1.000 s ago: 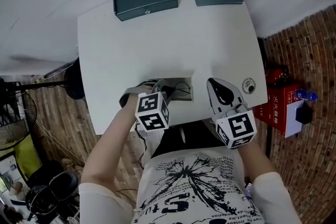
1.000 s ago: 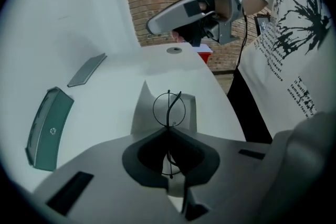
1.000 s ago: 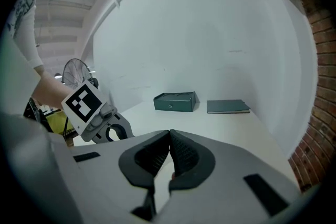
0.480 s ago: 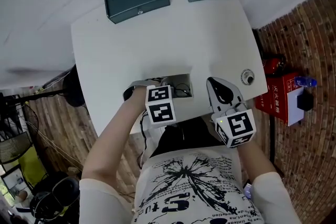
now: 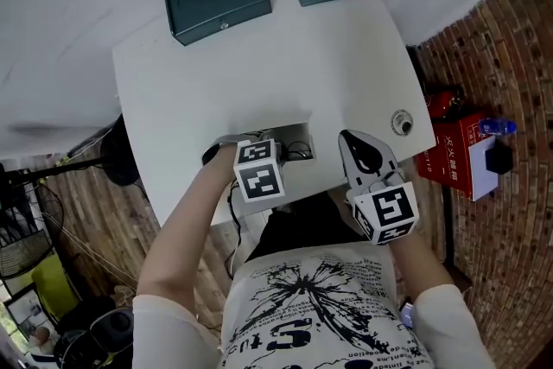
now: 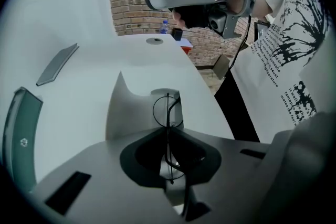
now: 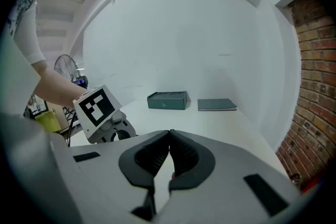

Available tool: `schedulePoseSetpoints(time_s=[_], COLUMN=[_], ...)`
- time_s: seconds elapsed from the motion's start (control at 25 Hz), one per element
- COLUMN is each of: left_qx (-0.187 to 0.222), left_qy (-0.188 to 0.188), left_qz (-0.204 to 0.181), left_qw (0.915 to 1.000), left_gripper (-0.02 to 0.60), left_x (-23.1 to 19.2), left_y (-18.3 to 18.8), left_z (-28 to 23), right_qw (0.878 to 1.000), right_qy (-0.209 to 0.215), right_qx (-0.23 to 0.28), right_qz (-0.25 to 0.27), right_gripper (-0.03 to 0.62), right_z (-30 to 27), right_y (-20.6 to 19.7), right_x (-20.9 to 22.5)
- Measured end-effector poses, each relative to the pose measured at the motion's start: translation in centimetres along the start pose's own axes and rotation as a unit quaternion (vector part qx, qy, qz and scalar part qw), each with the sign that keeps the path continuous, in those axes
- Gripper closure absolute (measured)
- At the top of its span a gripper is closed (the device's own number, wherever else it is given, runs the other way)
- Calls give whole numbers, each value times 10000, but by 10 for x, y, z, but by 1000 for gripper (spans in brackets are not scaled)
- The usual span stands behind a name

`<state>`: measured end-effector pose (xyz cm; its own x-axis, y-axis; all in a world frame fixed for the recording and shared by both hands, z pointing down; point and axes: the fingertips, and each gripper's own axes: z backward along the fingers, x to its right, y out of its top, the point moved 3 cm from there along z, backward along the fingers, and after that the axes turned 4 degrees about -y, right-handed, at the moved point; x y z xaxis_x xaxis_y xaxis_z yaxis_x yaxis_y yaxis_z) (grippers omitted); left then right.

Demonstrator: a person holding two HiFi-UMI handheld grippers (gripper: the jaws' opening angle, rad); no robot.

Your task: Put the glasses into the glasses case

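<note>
Two hand-held grippers are working at the near edge of a white table (image 5: 259, 73). The left gripper (image 6: 167, 131) is pointing steeply down and its jaws are opening, with only a narrow gap showing between them. The thin black wire glasses (image 6: 167, 113) are standing edge-on right between the jaw tips, one round lens rising just beyond them. The pads are not visibly pressing on the frame.

The right gripper (image 7: 169, 132) is sitting with its jaws closed tip to tip, gripping nothing. The left gripper is showing just beside these jaws, to their left.

Well ahead of the right jaws, the dark green glasses case (image 7: 168, 100) is lying on the far part of the table, apart from both grippers. A flat dark green panel (image 7: 217, 105) is lying just to the right of it. Seen from the left jaws, the case is sitting off to their left side, well apart from the glasses.
</note>
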<state>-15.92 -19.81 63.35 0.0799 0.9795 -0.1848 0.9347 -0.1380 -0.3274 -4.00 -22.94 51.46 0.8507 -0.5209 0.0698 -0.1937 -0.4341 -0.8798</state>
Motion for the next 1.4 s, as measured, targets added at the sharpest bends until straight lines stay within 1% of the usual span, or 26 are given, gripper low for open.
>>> schedulePoseSetpoints(time_s=[0.16,0.32,0.36,0.52,0.64,0.8,0.92,1.04,1.24,1.4], left_qx=[125,284,313,523,696,1073,1392,1681,1907,2334], left_qy=[111,169,207,376,512,799,1202,1667,2496,2828], left_qz=[-72,0,12,47,104,282,365,471,735,1005], left_qw=[9998,9995,9993,9979,9962,9906,9823,9704,9465,9249], left_gripper=[510,437,430,434,453,474,528,566,568,568], left_x=[0,1,1,9,14,20,23,26,33,47], left_y=[2,3,3,3,7,16,22,23,13,10], left_z=[6,15,17,27,40,66,89,110,141,168], right_qw=[10000,9999,9999,9998,9996,9991,9987,9980,9972,9957], right_qy=[-25,-44,-55,-91,-115,-101,-73,-42,5,91], right_qx=[-13,19,26,89,161,289,379,484,595,753], right_qz=[38,99,111,155,202,277,329,399,446,537], right_gripper=[579,579,579,579,579,579,579,579,579,579], right_z=[3,7,8,15,21,31,39,46,56,62], right_y=[2,5,6,12,18,29,36,44,55,68], right_x=[-3,-6,-7,-10,-13,-20,-29,-37,-49,-56])
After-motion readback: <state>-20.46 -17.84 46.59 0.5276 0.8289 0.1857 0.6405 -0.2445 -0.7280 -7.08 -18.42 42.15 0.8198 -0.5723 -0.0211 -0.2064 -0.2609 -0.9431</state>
